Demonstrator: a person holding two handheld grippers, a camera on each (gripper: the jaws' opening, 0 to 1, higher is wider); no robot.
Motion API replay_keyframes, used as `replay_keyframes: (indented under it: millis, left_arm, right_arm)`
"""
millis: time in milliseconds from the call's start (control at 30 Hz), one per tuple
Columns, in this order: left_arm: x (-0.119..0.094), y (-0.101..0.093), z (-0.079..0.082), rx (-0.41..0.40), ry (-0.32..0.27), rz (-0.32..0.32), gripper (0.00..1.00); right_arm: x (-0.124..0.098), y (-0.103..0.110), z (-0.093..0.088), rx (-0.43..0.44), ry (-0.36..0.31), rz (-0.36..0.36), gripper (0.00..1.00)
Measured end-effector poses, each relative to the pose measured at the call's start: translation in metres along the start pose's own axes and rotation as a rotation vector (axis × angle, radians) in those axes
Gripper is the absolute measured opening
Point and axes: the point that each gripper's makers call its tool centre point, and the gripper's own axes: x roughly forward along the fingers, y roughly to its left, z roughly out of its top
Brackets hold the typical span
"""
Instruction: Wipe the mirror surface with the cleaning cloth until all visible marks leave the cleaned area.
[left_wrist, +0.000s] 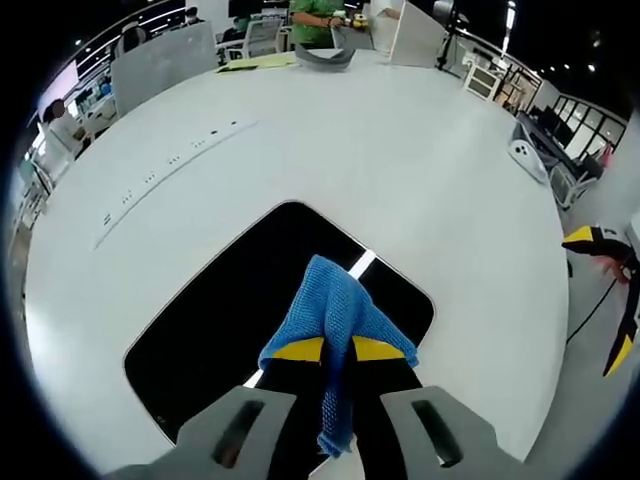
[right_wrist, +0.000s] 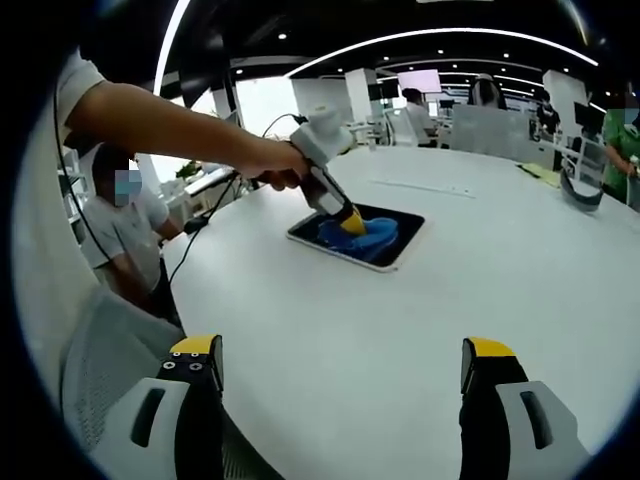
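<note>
One wiping pass looks under way: the left gripper (left_wrist: 338, 350), jaws clamped on the blue cleaning cloth (left_wrist: 335, 320), presses it onto the mirror (right_wrist: 398, 243) lying flat mid-worktop (right_wrist: 400, 330), while the right gripper (right_wrist: 340, 375) hovers wide apart nearby; next, sweep the uncovered glass.

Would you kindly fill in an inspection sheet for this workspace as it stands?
Surface: white table, mostly bare.
Job's things: mirror flat on the table; blue cloth pressed onto it.
Clutter: grey curved object and yellow-green papers at the far edge.
Grippers: left gripper shut on the cloth; right gripper open, holding nothing, above the table.
Cables: dark cables hang off the table edge.
Surroundings: office with desks, seated people, ceiling lights.
</note>
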Motion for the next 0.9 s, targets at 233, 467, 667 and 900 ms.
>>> replay_keyframes:
  millis: [233, 467, 667, 900]
  left_arm:
    - [0.002, 0.006, 0.005, -0.001, 0.000, 0.010, 0.07]
    - [0.004, 0.012, 0.009, -0.008, 0.002, 0.017, 0.07]
    - [0.004, 0.013, 0.011, -0.011, 0.001, 0.020, 0.07]
    - [0.005, 0.017, 0.013, -0.018, -0.004, 0.024, 0.07]
  right_arm:
    - [-0.001, -0.003, 0.000, -0.001, 0.003, -0.003, 0.99]
    - [-0.002, -0.006, -0.001, 0.006, 0.003, -0.009, 0.99]
    - [-0.003, -0.007, -0.005, 0.013, 0.006, -0.011, 0.99]
    - [-0.003, -0.007, -0.005, 0.017, 0.008, -0.011, 0.99]
